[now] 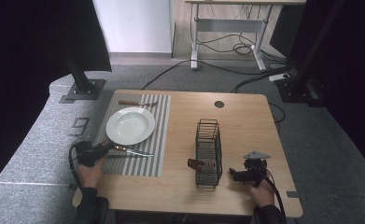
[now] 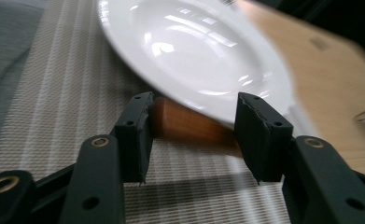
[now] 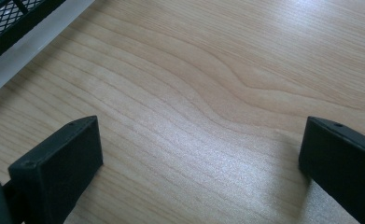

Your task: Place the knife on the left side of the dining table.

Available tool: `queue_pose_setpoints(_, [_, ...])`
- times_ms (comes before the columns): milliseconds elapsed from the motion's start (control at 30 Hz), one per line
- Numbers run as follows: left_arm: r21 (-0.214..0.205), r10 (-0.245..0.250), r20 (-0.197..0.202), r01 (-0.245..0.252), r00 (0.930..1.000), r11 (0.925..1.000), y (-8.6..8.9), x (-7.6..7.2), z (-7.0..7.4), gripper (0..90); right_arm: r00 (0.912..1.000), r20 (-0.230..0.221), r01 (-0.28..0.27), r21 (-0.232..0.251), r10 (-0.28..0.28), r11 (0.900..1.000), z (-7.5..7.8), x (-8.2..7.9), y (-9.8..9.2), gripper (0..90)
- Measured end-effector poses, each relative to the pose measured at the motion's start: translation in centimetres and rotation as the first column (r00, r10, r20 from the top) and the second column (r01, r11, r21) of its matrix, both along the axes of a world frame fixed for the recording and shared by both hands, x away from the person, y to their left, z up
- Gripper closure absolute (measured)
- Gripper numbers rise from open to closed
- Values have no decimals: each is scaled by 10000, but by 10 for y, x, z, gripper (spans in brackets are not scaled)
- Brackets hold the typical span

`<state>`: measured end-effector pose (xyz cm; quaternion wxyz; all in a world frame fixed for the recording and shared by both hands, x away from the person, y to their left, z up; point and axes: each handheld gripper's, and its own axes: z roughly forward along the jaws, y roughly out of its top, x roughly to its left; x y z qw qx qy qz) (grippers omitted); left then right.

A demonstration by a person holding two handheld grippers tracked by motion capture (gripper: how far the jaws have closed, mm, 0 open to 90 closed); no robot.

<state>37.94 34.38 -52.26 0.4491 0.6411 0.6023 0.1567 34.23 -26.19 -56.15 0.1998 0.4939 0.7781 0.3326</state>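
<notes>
Left gripper view shows us what the high view blurs: our left tool (image 2: 192, 135) released around the knife's (image 2: 189, 126) smooth wooden handle beside the glossy round plate (image 2: 194, 51); right tool (image 3: 201, 163) gapes over grained worktop (image 3: 208, 70).

Soft, even light is falling on the tabletop (image 1: 245, 112) from above, while both far sides of the high view are sinking into near-black. The picture there is looking grainy and a little soft. In the left gripper view, bright window-like glare is streaking across the plate (image 2: 194, 51), its far rim is smearing with blur, and the corners around the plate are going out of focus. A faint shadow is lying under the plate's near rim. In the right gripper view, a pale sheen is glowing on the wood grain, sharply rendered.
</notes>
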Motion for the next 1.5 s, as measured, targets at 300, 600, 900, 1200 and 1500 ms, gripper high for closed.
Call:
queue_pose_setpoints(300, [-590,8,-320,-27,9995,9983,9,4,-15,475,10000,-1,-1,-1,1,10000,0,0,0,0])
queue_pose_setpoints(600, [-226,72,-769,-89,9970,9997,10,9,-26,449,10000,0,1,0,-1,10000,0,0,0,0])
queue_pose_setpoints(900, [1346,119,-524,-47,9986,9909,1,9,-18,331,10000,0,-2,-2,2,10000,0,0,0,0])
queue_pose_setpoints(1200, [2450,-797,-188,819,9966,9661,-10,-11,-3,47,10000,-1,1,-1,-1,10000,0,0,0,0])
queue_pose_setpoints(1500, [3328,-1300,-1047,1579,9860,9297,-23,-24,-19,0,10000,3,50,-1,-50,10000,0,0,0,0])
